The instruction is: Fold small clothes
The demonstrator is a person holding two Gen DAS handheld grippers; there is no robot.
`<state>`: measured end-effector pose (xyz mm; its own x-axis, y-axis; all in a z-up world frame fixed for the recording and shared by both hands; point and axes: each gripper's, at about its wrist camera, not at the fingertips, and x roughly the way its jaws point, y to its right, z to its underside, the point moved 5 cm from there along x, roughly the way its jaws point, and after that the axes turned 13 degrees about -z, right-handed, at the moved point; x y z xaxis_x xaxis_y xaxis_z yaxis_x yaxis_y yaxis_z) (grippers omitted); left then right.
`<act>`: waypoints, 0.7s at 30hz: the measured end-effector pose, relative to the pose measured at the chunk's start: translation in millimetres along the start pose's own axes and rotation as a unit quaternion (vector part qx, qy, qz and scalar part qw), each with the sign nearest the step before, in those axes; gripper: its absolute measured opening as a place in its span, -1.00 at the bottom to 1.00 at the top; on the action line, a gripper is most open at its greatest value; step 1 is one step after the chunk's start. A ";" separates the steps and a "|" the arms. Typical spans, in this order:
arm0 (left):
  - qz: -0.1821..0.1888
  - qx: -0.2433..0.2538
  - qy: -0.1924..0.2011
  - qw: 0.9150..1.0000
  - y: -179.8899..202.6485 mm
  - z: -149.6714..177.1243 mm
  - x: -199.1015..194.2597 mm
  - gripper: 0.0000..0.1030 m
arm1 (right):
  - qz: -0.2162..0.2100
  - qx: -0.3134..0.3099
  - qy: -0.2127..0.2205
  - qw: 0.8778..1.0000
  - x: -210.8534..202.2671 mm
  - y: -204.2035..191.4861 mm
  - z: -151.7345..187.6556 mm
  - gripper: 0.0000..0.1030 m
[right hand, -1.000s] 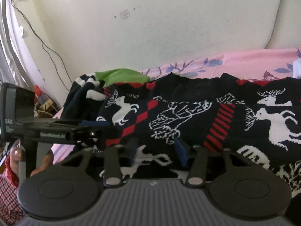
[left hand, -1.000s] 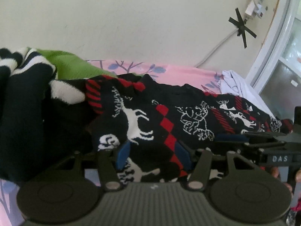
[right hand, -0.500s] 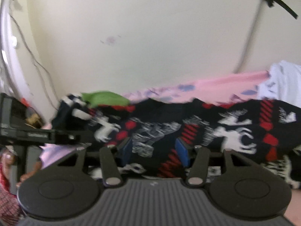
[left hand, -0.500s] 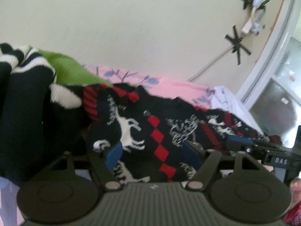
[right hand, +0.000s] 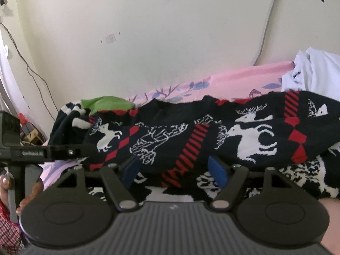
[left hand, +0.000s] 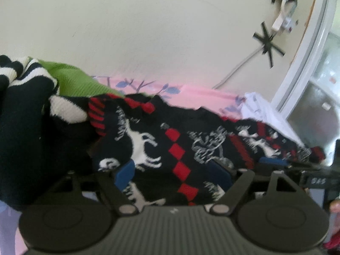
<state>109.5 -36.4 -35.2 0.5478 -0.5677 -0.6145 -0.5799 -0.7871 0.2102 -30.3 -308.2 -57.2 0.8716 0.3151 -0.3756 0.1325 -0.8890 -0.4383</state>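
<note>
From the left wrist camera, the left gripper [left hand: 173,173] sits low over a dark reindeer-patterned sweater [left hand: 180,146] spread across a bed with a pink floral sheet [left hand: 191,93]. Its blue-padded fingers [left hand: 124,173] stand spread apart, released, with the sweater's near hem lying between them and a column of red diamonds running up the middle. To the left of the sweater rises a pile of clothes: a navy-and-white striped knit [left hand: 23,114] with a green garment [left hand: 72,80] behind it. A white cloth [left hand: 258,108] lies at the far right of the bed, near a window frame [left hand: 306,48]. On the cream wall [left hand: 159,31] behind, a cable is held by black tape crosses [left hand: 267,42]. The right gripper [left hand: 282,162] reaches in from the right edge, level with the sweater's right side; from here one cannot tell how its fingers stand.

From the right wrist camera, the right gripper [right hand: 175,169] faces the same sweater [right hand: 212,133], its fingers [right hand: 217,172] parted and released, the sweater's folded near edge between them with a red striped band running through the gap. White deer figures cover the knit to the right. The left gripper [right hand: 85,149] comes in from the left, its tip at the sweater's left edge; the grip there is hidden. The striped knit [right hand: 68,123] and green garment [right hand: 106,104] sit far left, the white cloth [right hand: 314,72] far right on the pink floral sheet [right hand: 233,78].
</note>
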 end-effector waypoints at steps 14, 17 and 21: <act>-0.038 0.026 -0.019 0.999 5.0 6.1 11.5 0.58 | -0.003 0.013 -0.007 1.000 1.4 3.1 0.1 0.34; -0.038 0.025 -0.019 0.999 5.1 6.2 12.1 0.58 | -0.003 0.012 -0.007 1.000 1.6 3.3 0.1 0.34; -0.038 0.026 -0.019 0.999 5.1 6.4 12.8 0.58 | -0.003 0.013 -0.007 1.000 1.0 3.1 0.1 0.36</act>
<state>109.8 -46.1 -46.8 0.5682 -0.4963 -0.6564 -0.5689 -0.8132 0.1223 -29.1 -310.6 -59.1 0.8638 0.3250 -0.3851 0.1253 -0.8787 -0.4607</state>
